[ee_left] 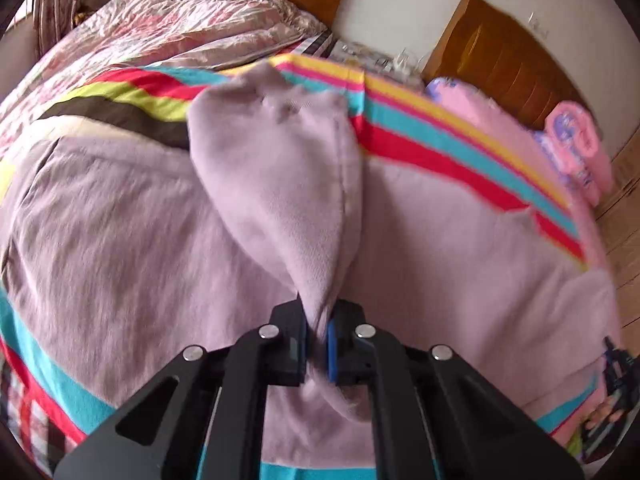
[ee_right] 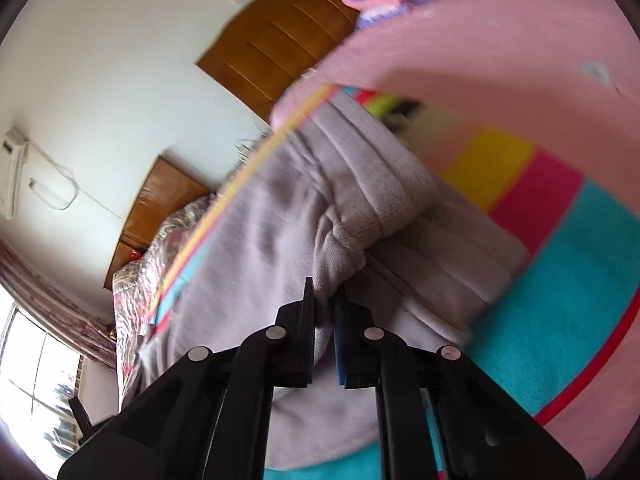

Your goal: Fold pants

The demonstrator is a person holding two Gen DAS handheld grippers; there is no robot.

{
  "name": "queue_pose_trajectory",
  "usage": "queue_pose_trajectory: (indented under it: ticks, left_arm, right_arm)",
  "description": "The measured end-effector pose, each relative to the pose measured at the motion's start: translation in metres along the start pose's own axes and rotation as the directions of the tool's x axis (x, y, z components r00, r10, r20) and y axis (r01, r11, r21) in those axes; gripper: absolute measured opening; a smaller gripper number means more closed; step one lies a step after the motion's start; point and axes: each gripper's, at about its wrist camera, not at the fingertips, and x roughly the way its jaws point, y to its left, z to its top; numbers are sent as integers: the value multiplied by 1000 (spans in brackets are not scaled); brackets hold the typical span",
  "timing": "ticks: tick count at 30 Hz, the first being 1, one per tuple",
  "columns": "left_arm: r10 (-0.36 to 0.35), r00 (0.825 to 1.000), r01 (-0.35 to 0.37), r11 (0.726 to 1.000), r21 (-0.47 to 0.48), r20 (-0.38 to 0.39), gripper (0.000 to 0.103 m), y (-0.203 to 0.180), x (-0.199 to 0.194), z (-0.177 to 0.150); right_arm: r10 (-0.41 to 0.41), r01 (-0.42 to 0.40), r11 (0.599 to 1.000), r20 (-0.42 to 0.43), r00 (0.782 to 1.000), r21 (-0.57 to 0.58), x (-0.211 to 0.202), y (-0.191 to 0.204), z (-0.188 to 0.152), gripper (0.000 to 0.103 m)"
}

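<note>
We see fuzzy lilac pants spread on a striped blanket, left gripper clamped on a lifted fold, right gripper pinching the ribbed waistband.

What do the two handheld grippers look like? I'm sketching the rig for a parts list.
Both match: the left gripper and right gripper are matte black, with angular linkage arms joined by round silver pins, and flat fingers lined with blue pads. No cables, markings, hands or sleeves show.
</note>
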Motion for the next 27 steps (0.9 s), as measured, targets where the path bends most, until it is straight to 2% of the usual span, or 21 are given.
queue_pose_trajectory:
  ticks: [1,5,7,10,11,12,14,16,17,19,21,25,27]
  left_arm:
    - [-58,998,58,998,-17,12,7,0,-7,18]
    - [-176,980,181,982,-50,88,7,-14,-37,89]
    - [-188,969,199,978,-56,159,6,-17,-62,109]
    - [-202,945,220,975,-42,255,7,-10,-103,91]
    - [-202,933,220,975,-27,297,7,-3,-119,68]
    - [-190,928,204,979,-13,320,7,3,-128,45]
    - [-170,939,187,982,-29,297,7,18,-121,6]
    - [-160,969,181,978,-105,187,7,38,-85,-26]
    - [-137,983,154,978,-138,124,7,46,-62,-41]
    - [-89,994,96,985,-143,57,7,48,-35,-57]
    - [-63,997,70,989,-133,54,7,43,-27,-59]
    - [-82,989,97,989,-115,125,7,28,-52,-43]
    - [-72,987,84,993,-78,146,7,20,-64,-42]
  right_arm:
    - [11,-11,1000,5,1000,-22,-1,10,12,10]
    - [41,-33,991,62,997,-131,-6,67,73,10]
    - [83,-71,988,91,992,-134,-21,83,87,10]
    - [125,-102,981,130,984,-167,-57,84,74,10]
    - [143,-123,980,129,981,-156,-69,72,59,10]
    - [140,-122,982,125,982,-146,-74,60,46,10]
    - [66,-60,994,70,995,-92,-67,24,13,10]
    - [-12,12,1000,-52,999,6,-38,-18,-17,10]
    - [-32,34,999,-91,995,28,-28,-29,-26,10]
    - [-60,65,997,-111,992,46,-18,-41,-37,10]
    - [-42,47,998,-97,994,52,-22,-40,-34,10]
    - [-3,3,1000,-67,998,5,-39,-23,-23,10]
    - [-26,24,999,-65,998,-25,-41,-17,-21,10]
